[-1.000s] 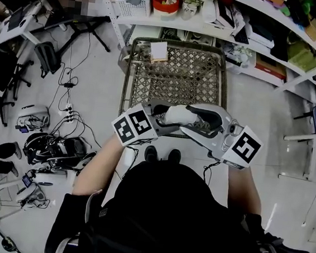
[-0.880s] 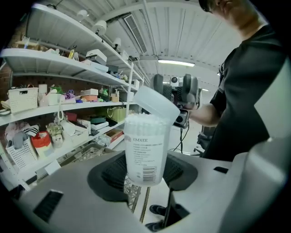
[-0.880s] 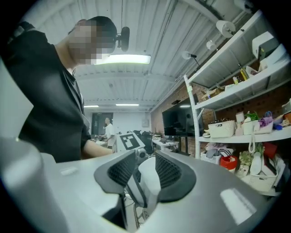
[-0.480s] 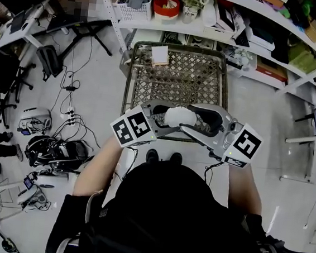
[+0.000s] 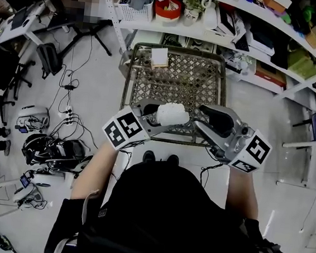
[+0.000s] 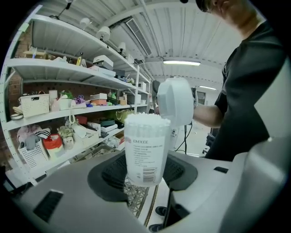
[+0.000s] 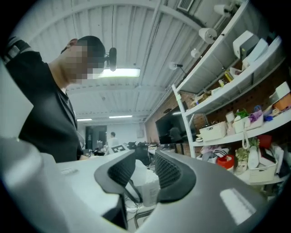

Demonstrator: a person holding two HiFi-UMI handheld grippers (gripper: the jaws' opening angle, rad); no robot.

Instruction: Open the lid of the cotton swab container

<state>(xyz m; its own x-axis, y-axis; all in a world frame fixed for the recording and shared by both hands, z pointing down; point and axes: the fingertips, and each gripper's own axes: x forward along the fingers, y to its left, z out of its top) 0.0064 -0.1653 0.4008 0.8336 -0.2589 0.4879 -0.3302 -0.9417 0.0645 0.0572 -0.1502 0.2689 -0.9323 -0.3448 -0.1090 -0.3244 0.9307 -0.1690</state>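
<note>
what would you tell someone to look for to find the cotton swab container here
Find the metal mesh cart in front of the white shelves; just above its near rim, the left tongs are clamped on the clear plastic cylindrical cotton swab container. It is packed with white swabs and its round white lid stands flipped open, unlike anything else nearby.

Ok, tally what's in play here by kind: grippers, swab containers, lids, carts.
Grippers: 2 (left gripper, right gripper)
Cotton swab container: 1
Lid, flipped open: 1
Wire mesh cart: 1
Total: 5
</note>
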